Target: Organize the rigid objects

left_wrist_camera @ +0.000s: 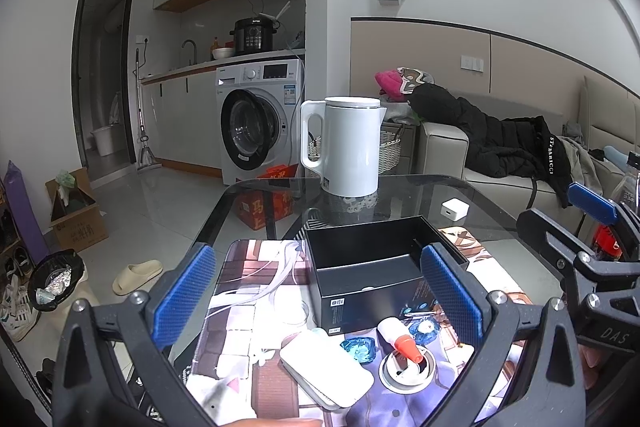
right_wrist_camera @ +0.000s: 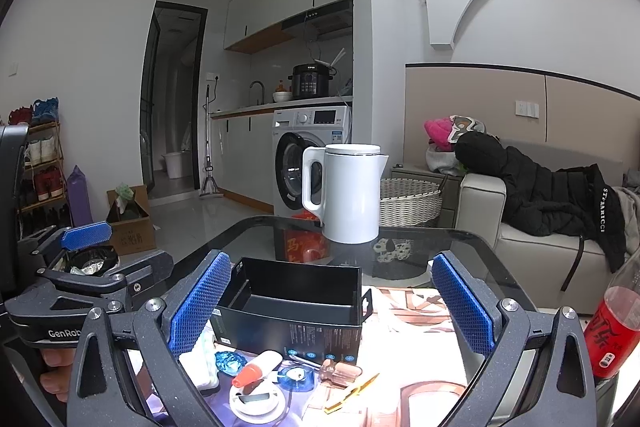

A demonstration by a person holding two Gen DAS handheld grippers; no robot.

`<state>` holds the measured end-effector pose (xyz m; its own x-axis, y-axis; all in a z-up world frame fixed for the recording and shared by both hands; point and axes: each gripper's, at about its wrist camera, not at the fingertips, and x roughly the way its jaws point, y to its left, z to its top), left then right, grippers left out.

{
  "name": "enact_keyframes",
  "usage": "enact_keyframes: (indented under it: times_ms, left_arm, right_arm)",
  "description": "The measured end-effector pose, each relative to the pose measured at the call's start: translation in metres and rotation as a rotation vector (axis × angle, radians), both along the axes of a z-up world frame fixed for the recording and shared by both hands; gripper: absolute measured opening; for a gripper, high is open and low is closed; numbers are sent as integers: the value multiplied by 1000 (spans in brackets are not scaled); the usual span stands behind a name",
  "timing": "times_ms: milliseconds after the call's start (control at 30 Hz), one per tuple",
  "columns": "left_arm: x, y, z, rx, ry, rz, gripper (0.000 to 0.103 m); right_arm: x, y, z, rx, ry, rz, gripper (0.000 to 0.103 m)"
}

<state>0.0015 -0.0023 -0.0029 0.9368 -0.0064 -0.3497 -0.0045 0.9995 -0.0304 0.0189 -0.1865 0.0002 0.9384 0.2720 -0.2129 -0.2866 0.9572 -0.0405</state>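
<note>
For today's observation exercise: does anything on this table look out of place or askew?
Yes. The small white bottle with the orange cap lies tipped on its side across a round white lid, and loose small items crowd the mat in front of the empty black box. Nothing looks spilled or broken.

Contents of glass table (left_wrist_camera: 472,199), counted:

- Kettle, white (left_wrist_camera: 350,145): 1, toward the far edge.
- Charger cube, white (left_wrist_camera: 454,207): 1, near the far right corner.
- Open box, black (left_wrist_camera: 372,271): 1, at centre.
- Power bank, white (left_wrist_camera: 325,369): 1, near edge.
- Small bottle, red-capped (left_wrist_camera: 400,337): 1.
- Round tin, white-rimmed (left_wrist_camera: 406,371): 1.
- Blue crystal pieces (left_wrist_camera: 358,349): 2.
- Red-labelled drink bottle (right_wrist_camera: 612,331): 1, right edge.
- Screwdriver, clear handle (right_wrist_camera: 340,371): 1.
- Yellow clip (right_wrist_camera: 352,393): 1.
</note>
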Motion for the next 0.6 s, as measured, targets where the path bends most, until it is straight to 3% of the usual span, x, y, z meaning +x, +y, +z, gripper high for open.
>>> enact_keyframes:
  times_ms: [600]
  left_arm:
    - [-2,2,1,-7,1,1,103]
  right_arm:
    - [4,1,0,-1,12,-2,103]
